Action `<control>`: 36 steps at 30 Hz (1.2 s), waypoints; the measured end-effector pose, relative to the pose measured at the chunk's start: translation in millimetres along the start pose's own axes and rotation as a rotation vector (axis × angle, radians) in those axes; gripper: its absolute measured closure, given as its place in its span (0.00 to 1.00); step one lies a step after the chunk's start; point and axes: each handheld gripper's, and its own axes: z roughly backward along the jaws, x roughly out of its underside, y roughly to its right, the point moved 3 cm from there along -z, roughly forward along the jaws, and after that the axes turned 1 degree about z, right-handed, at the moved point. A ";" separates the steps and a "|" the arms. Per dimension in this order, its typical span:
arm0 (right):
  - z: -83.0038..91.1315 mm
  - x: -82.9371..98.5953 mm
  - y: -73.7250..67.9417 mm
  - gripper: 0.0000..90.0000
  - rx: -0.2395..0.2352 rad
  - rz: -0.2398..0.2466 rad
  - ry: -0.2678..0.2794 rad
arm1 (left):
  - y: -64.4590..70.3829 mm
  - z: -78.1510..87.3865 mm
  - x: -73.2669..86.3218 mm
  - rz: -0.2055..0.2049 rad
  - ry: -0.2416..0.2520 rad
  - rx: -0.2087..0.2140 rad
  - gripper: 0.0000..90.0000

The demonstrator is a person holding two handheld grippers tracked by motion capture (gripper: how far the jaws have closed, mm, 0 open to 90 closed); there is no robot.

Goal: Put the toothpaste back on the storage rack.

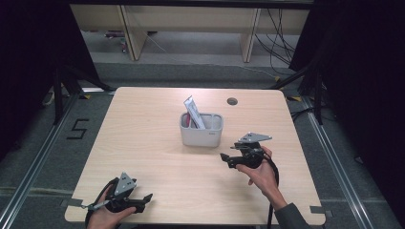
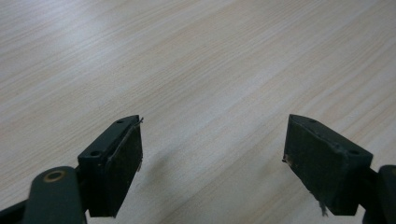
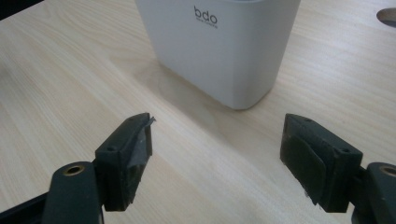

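Container (image 3: 219, 46) just ahead of right gripper (image 3: 217, 158), jaws spread, empty; left gripper (image 2: 212, 163) likewise spread; approach squarely

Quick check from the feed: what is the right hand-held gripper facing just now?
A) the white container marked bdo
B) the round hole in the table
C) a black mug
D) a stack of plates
A: in the right gripper view the right hand-held gripper has its jaws apart, empty, facing the white container that stands on the table.
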 end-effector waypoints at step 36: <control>16.3 33.1 -8.5 0.23 0.006 -0.012 -0.031 | 1.3 -2.6 0.6 0.027 0.025 -0.003 0.21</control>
